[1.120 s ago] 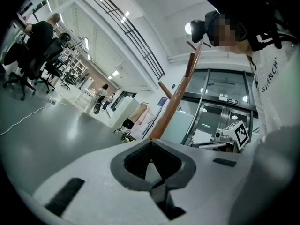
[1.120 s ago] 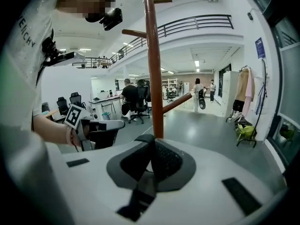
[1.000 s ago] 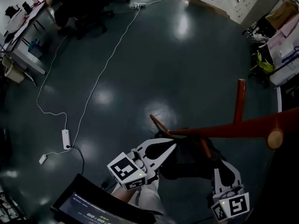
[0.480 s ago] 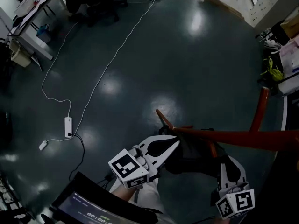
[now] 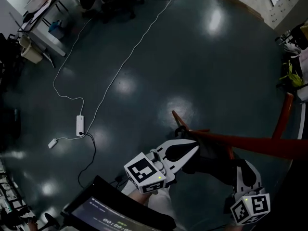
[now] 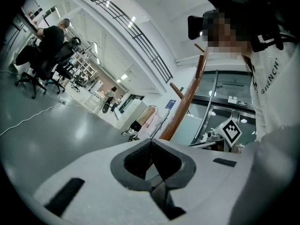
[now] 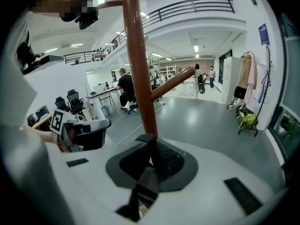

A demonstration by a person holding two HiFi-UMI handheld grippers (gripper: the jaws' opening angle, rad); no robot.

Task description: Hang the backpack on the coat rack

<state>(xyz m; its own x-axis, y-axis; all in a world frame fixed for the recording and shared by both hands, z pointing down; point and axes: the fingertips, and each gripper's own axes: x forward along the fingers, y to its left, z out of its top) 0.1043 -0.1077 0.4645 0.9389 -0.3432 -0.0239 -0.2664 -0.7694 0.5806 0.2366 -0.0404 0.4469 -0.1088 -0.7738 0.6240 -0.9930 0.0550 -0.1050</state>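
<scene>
Above the glossy floor, the head view shows the dark backpack between the left gripper and the right gripper, close by the red-brown coat rack. In the left gripper view, the jaws are together, pinching a black strap. In the right gripper view, the jaws are clamped on a grey-banded strap, with the rack's pole just beyond.

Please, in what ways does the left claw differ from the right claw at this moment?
The right claw pinches a wide grey-and-black strap; the left claw pinches only a narrow dark strip, low between its pads. The coat rack pole looks upright behind the right claw's tips, but slanted rightward behind the left claw's. Both are shut, at the black backpack.
</scene>
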